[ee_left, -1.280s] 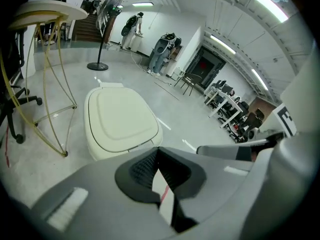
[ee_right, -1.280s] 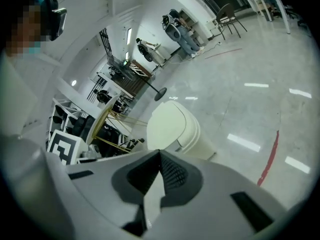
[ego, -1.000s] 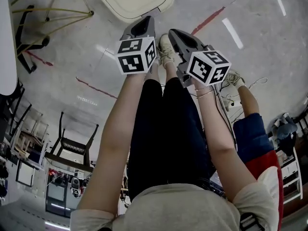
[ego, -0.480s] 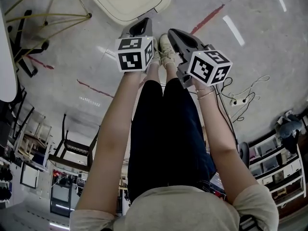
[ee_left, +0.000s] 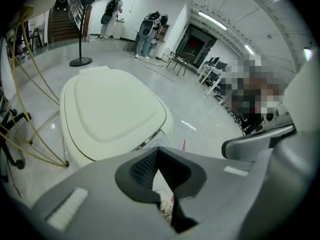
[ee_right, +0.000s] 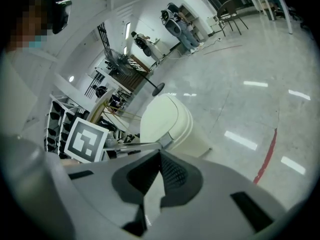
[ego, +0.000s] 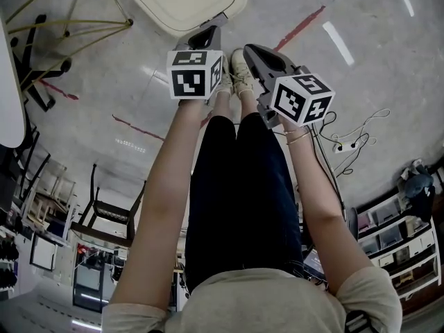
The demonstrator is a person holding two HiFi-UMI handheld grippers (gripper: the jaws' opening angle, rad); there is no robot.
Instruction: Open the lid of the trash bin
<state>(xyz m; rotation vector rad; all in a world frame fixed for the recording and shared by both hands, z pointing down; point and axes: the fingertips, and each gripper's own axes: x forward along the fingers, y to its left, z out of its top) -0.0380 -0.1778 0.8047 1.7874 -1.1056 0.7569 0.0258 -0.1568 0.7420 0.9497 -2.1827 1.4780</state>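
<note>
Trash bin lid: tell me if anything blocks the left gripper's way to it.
Nothing visible does. The left gripper, jaws shut and empty, points at the closed lid with only open air between them.

One trash bin (ego: pixel 184 2) is standing on the far floor, and it is carrying one lid (ee_left: pixel 107 109). Two claws are showing, one left claw (ee_left: pixel 159 151) and one right claw (ee_right: pixel 160 154). Each is bearing one marker cube, so two are facing up: the left cube (ego: pixel 195 75) and the right cube (ego: pixel 300 97). Two forearms are reaching out, a left forearm (ego: pixel 163 186) and a right forearm (ego: pixel 312 193). Two pale shoes (ego: pixel 240 71) are peeking out between the claws. Three red tape strips are lying on the floor: one far right (ego: pixel 300 28), one in the middle left (ego: pixel 139 127) and one far left (ego: pixel 57 87). One power strip (ego: pixel 345 146) is lying at the right, and one dark chair (ego: pixel 107 214) is standing at the near left.
</note>
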